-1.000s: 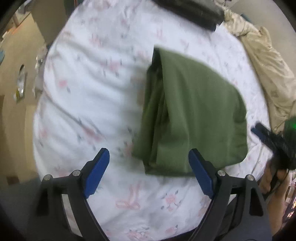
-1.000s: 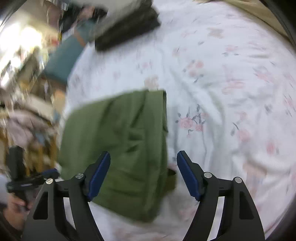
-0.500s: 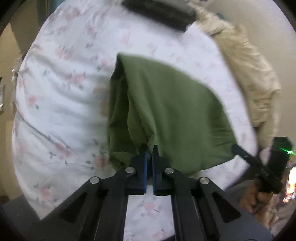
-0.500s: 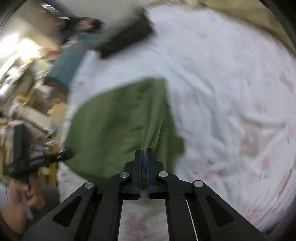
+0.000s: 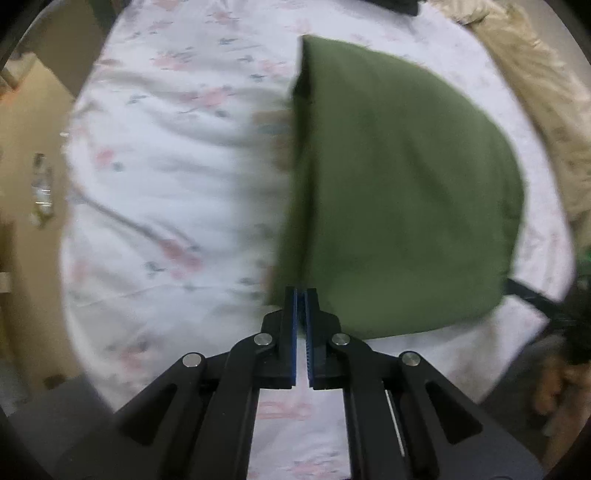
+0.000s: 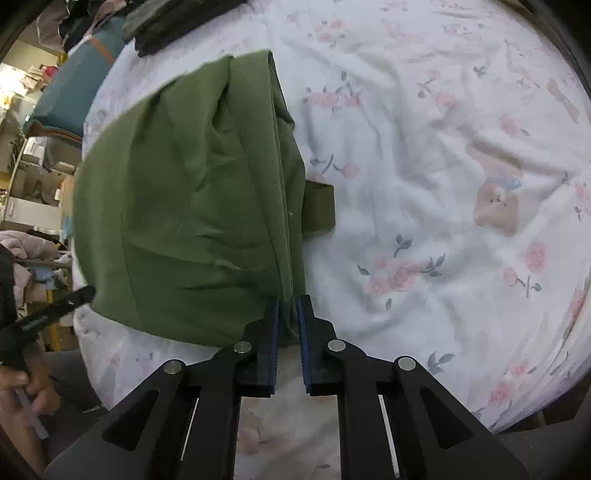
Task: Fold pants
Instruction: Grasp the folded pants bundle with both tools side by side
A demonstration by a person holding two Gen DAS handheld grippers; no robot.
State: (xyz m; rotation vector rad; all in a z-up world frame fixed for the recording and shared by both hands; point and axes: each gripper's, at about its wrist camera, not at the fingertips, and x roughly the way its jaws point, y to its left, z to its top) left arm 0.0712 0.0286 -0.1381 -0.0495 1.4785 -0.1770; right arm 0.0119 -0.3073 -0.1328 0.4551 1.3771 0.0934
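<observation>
The green pants (image 6: pixel 192 206) are pinched at both near corners by the left gripper (image 5: pixel 302 295), probably, and right gripper (image 6: pixel 287 306); both corners should be lifted evenly.

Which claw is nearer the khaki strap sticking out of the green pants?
Right. The right claw grips the green pants on the edge where the khaki strap protrudes; the left claw grips the opposite near corner.

A bed (image 6: pixel 461 258) covered by a white floral sheet carries folded green pants (image 6: pixel 184 206), a dark folded garment (image 6: pixel 173 22) at the far edge, and a beige blanket (image 5: pixel 535 122).
</observation>
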